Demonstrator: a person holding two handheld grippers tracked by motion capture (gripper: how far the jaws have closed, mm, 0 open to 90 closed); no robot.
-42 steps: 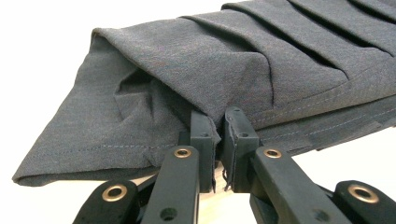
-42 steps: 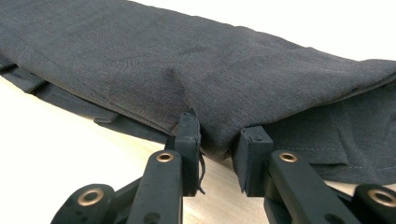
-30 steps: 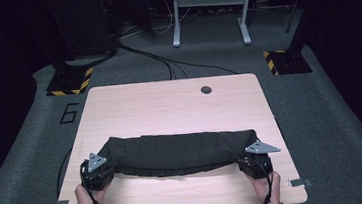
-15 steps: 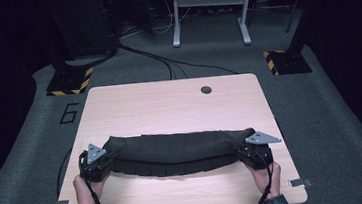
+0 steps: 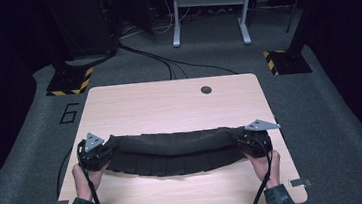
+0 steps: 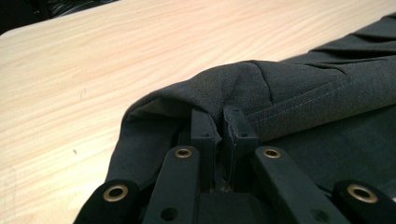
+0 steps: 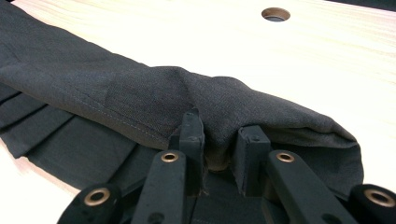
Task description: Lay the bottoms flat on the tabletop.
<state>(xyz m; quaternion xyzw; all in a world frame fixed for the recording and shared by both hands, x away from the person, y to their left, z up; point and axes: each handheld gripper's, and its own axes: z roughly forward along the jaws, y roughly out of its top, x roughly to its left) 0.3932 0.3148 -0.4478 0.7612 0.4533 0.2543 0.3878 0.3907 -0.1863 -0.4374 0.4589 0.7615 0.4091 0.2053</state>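
One dark grey woven garment (image 5: 174,153), pleated along its lower edge with a stitched hem, spans the lower centre of the high view above the pale wood-grain table (image 5: 169,105). Two black grippers pinch its ends: left gripper (image 6: 218,122) and right gripper (image 7: 218,128), each clamped tight on a fold of cloth. One round hole (image 5: 206,89) marks the tabletop's upper right.

I read just one mark: a dark figure "6" (image 5: 69,113) on the grey floor (image 5: 32,141), left of the frame's middle, just beside the table's (image 5: 169,103) far left corner.
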